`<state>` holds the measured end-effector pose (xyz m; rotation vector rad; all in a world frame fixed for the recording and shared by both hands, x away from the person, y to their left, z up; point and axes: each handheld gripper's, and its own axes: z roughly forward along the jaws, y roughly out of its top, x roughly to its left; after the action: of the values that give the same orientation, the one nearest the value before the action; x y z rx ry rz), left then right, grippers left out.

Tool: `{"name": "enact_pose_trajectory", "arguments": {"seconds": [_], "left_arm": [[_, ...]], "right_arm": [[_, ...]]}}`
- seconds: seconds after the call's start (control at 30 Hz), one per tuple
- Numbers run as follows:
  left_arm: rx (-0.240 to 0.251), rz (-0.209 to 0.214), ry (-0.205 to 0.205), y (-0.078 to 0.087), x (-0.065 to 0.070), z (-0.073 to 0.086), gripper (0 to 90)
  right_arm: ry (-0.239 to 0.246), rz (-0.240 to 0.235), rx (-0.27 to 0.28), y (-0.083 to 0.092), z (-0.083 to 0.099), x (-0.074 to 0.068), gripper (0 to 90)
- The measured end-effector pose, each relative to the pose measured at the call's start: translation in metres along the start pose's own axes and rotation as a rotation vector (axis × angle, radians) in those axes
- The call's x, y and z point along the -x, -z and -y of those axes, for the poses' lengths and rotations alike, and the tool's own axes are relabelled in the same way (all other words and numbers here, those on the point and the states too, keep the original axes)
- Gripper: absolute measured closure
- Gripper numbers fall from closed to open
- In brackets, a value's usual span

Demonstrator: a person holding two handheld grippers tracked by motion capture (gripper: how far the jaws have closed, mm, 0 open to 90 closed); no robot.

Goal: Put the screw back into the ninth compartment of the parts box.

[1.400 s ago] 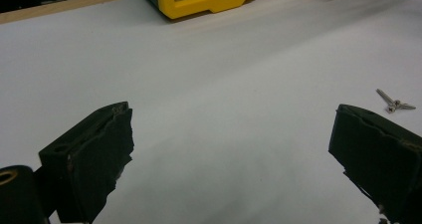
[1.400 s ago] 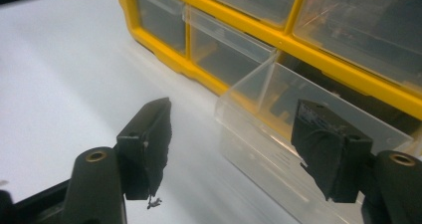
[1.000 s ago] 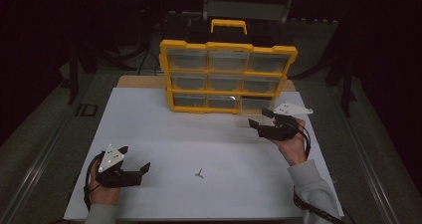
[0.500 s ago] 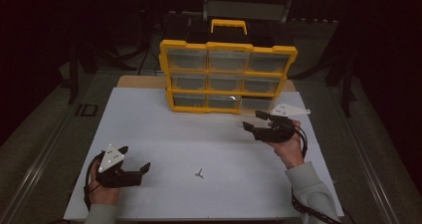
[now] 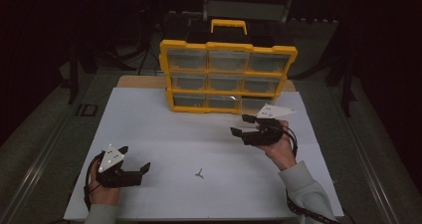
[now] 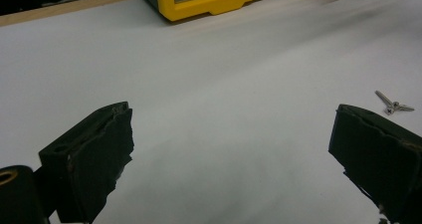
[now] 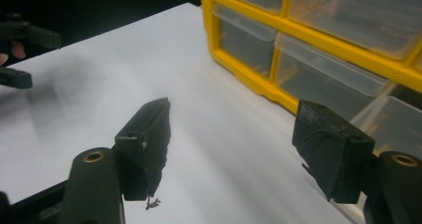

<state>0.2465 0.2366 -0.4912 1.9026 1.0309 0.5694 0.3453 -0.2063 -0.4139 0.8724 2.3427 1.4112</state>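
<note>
High view is showing your right gripper (image 5: 242,126) hovering with jaws standing wide and nothing between them, just in front of the bottom row of the yellow drawer organizer (image 5: 228,77). Your left gripper (image 5: 135,160) is resting near the front edge of the white table sheet (image 5: 149,129), jaws likewise spread and empty. The small screw (image 5: 199,173) is lying loose on the sheet between your hands, nearer the left gripper and well apart from the right. Risk, as judged: you are working with a tiny, flat-lying part under dim lighting, so a pinch coming in too high or off-centre is likely to flick it away. Swinging the right gripper carelessly is also risking a knock against the drawer fronts.
</note>
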Motion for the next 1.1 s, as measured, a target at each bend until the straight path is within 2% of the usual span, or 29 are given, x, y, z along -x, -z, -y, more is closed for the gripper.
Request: {"name": "enact_pose_trajectory", "arguments": {"seconds": [0.57, 0.93, 1.1], "left_arm": [[-0.003, 0.000, -0.002, 0.000, 0.000, 0.000, 4.2], [-0.002, 0.000, -0.003, 0.000, 0.000, 0.000, 4.2], [-0.001, 0.000, -0.003, 0.000, 0.000, 0.000, 4.2]], "right_arm": [[0.060, -0.067, -0.092, -0.023, -0.004, -0.024, 33.1], [0.076, -0.106, -0.132, -0.035, 0.001, -0.037, 33.6], [0.095, -0.128, -0.174, -0.045, 0.006, -0.047, 33.6]]}}
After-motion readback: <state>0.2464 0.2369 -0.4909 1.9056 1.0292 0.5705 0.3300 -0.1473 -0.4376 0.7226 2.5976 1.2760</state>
